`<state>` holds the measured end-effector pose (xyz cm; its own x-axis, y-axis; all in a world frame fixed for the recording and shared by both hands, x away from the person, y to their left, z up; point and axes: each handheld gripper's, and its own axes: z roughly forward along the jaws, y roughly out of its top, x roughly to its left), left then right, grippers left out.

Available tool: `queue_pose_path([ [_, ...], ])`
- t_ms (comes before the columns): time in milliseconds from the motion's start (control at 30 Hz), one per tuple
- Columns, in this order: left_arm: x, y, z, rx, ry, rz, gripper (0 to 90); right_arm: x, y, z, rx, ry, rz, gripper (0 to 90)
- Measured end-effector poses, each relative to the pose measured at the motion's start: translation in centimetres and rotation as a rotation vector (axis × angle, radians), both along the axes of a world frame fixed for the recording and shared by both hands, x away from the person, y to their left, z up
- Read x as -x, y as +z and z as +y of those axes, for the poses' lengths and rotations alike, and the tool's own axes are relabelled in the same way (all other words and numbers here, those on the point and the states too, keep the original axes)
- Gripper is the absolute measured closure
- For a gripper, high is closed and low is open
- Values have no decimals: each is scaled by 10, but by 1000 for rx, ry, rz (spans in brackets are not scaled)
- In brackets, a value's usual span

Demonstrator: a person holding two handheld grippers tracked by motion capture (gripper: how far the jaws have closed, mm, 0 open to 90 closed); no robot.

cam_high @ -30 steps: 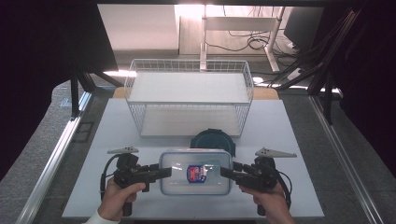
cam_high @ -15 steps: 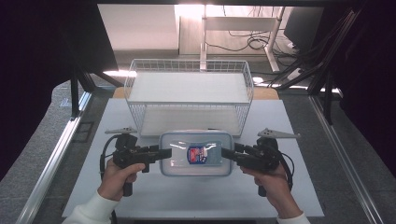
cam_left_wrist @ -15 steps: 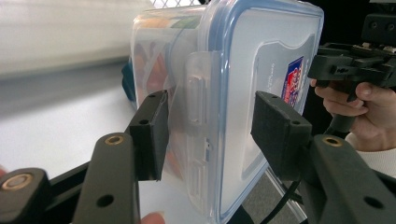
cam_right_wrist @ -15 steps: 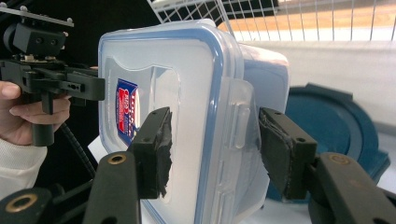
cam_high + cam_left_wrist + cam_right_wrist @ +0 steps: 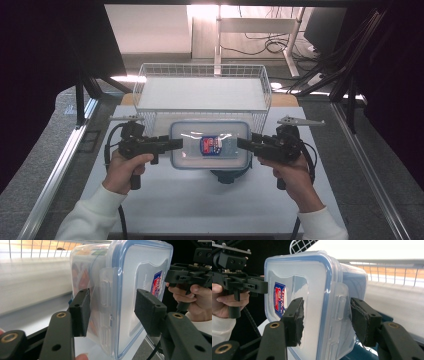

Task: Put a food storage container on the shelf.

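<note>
A clear plastic container (image 5: 210, 145) with a blue-sealed lid and a red-and-blue label hangs level above the table, just in front of the wire basket (image 5: 200, 111). My left gripper (image 5: 177, 143) is shut on its left end and my right gripper (image 5: 240, 143) on its right end. In the left gripper view the pads (image 5: 81, 311) press the container (image 5: 130, 290) from below and on the lid, at the side clip. The right gripper view shows my gripper (image 5: 327, 320) clamping the container (image 5: 312, 290) the same way, with the left hand's gripper (image 5: 239, 282) beyond it.
A dark teal round object (image 5: 230, 175) lies on the white table board (image 5: 200, 210) under the container's near edge. The white wire basket has a pale board over it. Metal rails run along both sides of the table, and a desk with cables stands behind.
Both hands have risen and moved toward the basket with the container held between them. The teal object, earlier seen behind the container, now shows below its near edge.
</note>
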<state>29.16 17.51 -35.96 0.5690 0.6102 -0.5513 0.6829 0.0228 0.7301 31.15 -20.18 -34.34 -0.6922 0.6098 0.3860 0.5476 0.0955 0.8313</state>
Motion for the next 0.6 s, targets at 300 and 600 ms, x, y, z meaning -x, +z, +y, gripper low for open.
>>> queue_pose_path([
  [300, -16, 25, -2, 6, -2, -50, 482, -16, 24, -3, -13, 3, -42, 460],
  [600, -32, 41, 0, -16, -4, -69, 482, -34, 38, -2, -22, 1, -52, 460],
])
